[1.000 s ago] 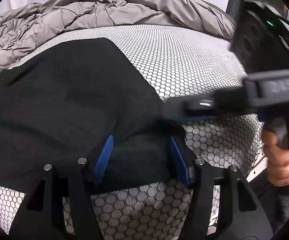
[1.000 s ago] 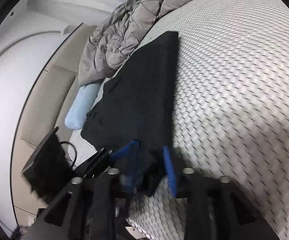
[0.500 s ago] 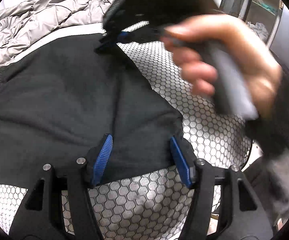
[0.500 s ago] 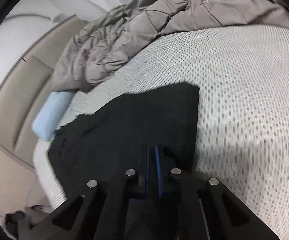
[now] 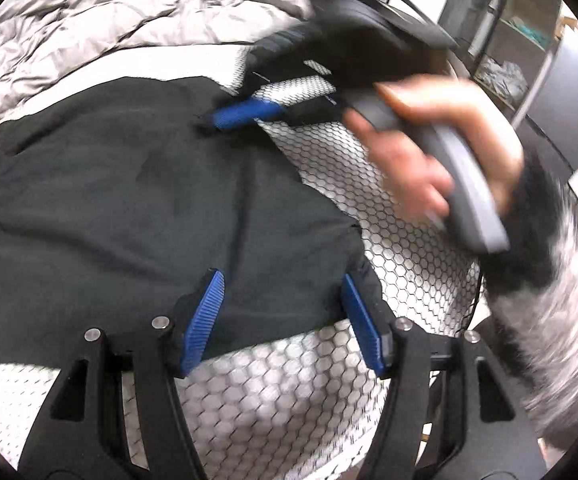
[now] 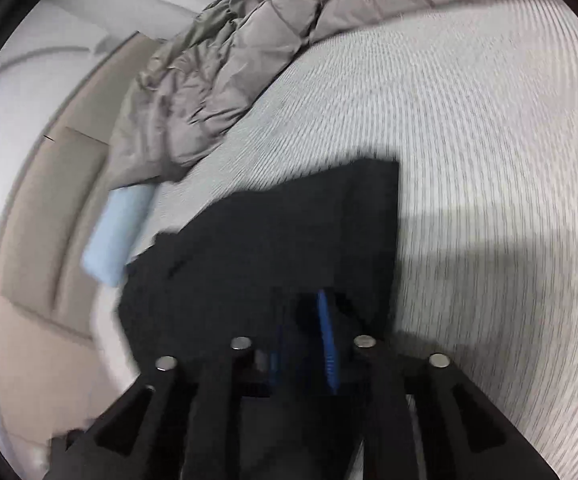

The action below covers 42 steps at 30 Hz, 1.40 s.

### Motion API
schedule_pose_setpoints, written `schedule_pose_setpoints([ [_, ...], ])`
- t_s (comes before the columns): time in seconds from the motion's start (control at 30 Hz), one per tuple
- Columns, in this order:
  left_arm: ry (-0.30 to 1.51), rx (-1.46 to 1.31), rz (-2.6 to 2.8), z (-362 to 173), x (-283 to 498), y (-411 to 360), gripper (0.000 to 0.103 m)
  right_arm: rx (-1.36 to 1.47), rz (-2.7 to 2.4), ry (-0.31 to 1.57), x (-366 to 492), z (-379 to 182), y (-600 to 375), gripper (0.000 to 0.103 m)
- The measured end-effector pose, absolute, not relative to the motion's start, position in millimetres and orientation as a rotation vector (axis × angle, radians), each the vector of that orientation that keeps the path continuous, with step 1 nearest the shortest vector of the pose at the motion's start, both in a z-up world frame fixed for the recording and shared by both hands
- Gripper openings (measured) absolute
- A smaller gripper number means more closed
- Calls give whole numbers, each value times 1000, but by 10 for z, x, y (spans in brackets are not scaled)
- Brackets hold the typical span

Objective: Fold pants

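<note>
Over black pants (image 5: 129,208), left fingers (image 5: 205,316) parted, right fingers (image 6: 325,336) opening, cloth between.

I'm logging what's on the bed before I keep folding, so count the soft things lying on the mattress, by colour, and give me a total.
Black: 1, the pants
Grey: 1, the rumpled comforter
Light blue: 1, the pillow at the mattress edge
Total: 3
</note>
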<state>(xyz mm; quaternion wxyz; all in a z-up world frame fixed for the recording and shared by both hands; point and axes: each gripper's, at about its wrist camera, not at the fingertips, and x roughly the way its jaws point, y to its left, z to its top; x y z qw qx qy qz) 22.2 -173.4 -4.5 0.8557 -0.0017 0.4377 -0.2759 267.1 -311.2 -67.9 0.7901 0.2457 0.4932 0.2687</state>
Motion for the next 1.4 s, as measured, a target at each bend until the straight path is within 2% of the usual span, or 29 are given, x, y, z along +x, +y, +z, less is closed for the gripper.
schedule_pose_setpoints([
  [0.1, 886, -87, -556, 154, 218, -1457, 59, 576, 636, 1078, 2340, -790, -3099, 19],
  [0.13, 863, -107, -533, 229, 240, -1337, 59, 570, 657, 1075, 2254, -799, -3073, 15],
  [0.17, 841, -120, -504, 295, 273, -1216, 60, 548, 674, 1065, 2181, -789, -3017, 0],
  [0.23, 789, -134, -426, 415, 364, -927, 65, 461, 686, 1012, 2106, -704, -2894, 0],
  [0.4, 748, -193, -245, 457, 575, -299, 66, 343, 569, 862, 2176, -361, -2935, 0],
  [0.57, 794, -242, -194, 301, 768, -10, 66, 512, 535, 1019, 2434, -609, -3282, 4],
  [0.6, 806, -250, -206, 258, 783, -11, 66, 514, 564, 1047, 2401, -640, -3304, 5],
  [0.63, 819, -252, -226, 226, 790, -52, 66, 503, 596, 1061, 2358, -658, -3291, 15],
  [0.73, 847, -207, -308, 146, 810, -351, 68, 435, 626, 1072, 2185, -663, -3224, 70],
  [0.93, 908, -50, -428, -87, 752, -1304, 72, 381, 720, 1115, 1975, -784, -3095, 71],
  [1.0, 915, 32, -447, -190, 712, -1620, 74, 409, 744, 1121, 2003, -818, -3048, 69],
  [1.07, 891, 139, -444, -255, 663, -1894, 78, 402, 736, 1115, 2048, -824, -2987, 29],
  [1.1, 890, 180, -434, -284, 644, -1980, 78, 382, 716, 1124, 2071, -847, -2952, 26],
  [1.13, 900, 212, -420, -319, 646, -2040, 79, 362, 701, 1129, 2120, -870, -2886, 17],
  [1.4, 941, 183, -433, -323, 617, -2002, 79, 362, 595, 1132, 2682, -767, -2892, 15],
])
